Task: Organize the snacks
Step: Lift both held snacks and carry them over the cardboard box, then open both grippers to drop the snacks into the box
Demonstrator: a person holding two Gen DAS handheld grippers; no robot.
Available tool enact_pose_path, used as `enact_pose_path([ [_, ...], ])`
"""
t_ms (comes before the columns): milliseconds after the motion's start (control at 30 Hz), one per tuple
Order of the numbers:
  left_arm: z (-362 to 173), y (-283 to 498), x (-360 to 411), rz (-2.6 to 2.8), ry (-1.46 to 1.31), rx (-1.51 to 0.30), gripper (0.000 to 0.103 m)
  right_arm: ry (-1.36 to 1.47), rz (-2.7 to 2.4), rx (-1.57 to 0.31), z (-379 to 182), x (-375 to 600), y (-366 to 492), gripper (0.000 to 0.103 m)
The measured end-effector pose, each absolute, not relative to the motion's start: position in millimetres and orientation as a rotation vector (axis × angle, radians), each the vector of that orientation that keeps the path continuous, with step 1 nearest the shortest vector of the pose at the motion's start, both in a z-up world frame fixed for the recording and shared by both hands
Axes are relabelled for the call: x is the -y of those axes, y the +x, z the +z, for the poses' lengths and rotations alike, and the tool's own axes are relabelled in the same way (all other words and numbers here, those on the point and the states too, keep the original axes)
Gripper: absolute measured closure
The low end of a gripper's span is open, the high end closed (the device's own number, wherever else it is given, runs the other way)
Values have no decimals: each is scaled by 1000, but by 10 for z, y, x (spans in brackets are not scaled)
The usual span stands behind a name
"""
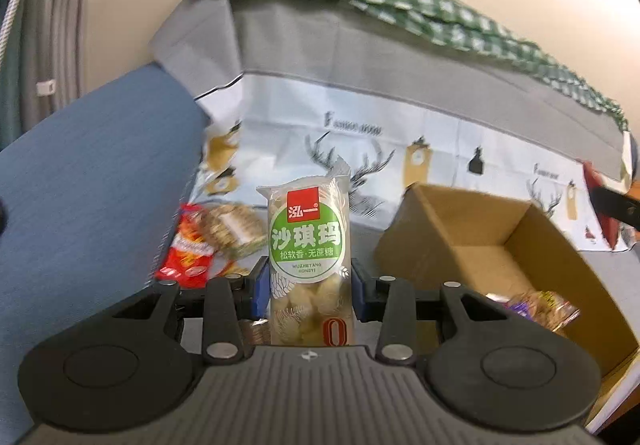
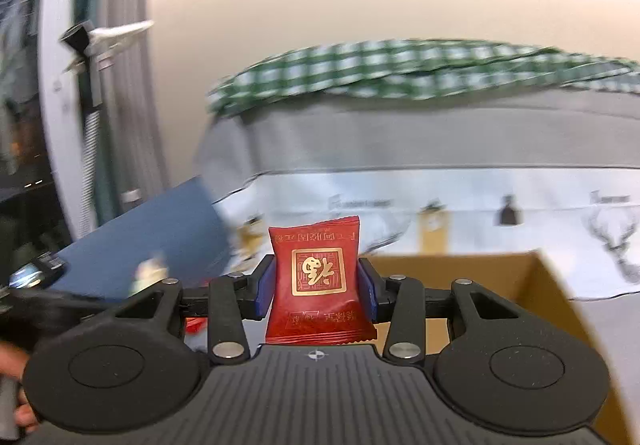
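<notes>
Snacks sit in both grips at this moment. In the left wrist view, lower left of centre, a red packet (image 1: pixel 186 249) and a pale cracker pack (image 1: pixel 232 231) lie loose on the worktop (image 1: pixel 80 205), waiting their turn. At the middle of that view the left hand-held gripper (image 1: pixel 310 285) is closed partway onto a tall clear bag of puffed cake (image 1: pixel 308 265), its blue pads pressing the bag's two long sides about halfway up. The bag looks light and soft, its contents crumbly, so a gentle squeeze at the filled middle suits it better than the flimsy sealed ends. To the right, a cardboard box (image 1: pixel 540 229) stands open with one wrapped snack (image 1: pixel 540 305) already in its near corner.

In the right wrist view, at centre, the right hand-held gripper (image 2: pixel 316 285) is likewise half closed on a small red pouch (image 2: pixel 318 281), pinched at both side edges. The pouch looks light, with a slick foil skin that could slide, so the hold belongs on its puffed body. The box's rim (image 2: pixel 520 261) shows at lower right behind it.
</notes>
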State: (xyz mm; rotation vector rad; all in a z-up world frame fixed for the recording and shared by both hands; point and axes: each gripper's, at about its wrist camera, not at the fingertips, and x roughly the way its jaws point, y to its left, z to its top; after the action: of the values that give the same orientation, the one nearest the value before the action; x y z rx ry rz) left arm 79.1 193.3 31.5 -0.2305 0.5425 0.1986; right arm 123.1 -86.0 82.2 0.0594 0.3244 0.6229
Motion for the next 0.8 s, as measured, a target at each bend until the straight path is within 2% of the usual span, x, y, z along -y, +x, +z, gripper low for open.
enact_pose_path([
  [233, 386, 959, -1509, 110, -251, -449, 60, 144, 422, -424, 460, 1519, 1647, 59],
  [333, 407, 1050, -1317, 79, -267, -416, 60, 151, 397, -407, 461, 1678, 1691, 59],
  [800, 368, 1384, -510, -80, -244, -357, 60, 47, 336, -420, 355, 1835, 1724, 59],
])
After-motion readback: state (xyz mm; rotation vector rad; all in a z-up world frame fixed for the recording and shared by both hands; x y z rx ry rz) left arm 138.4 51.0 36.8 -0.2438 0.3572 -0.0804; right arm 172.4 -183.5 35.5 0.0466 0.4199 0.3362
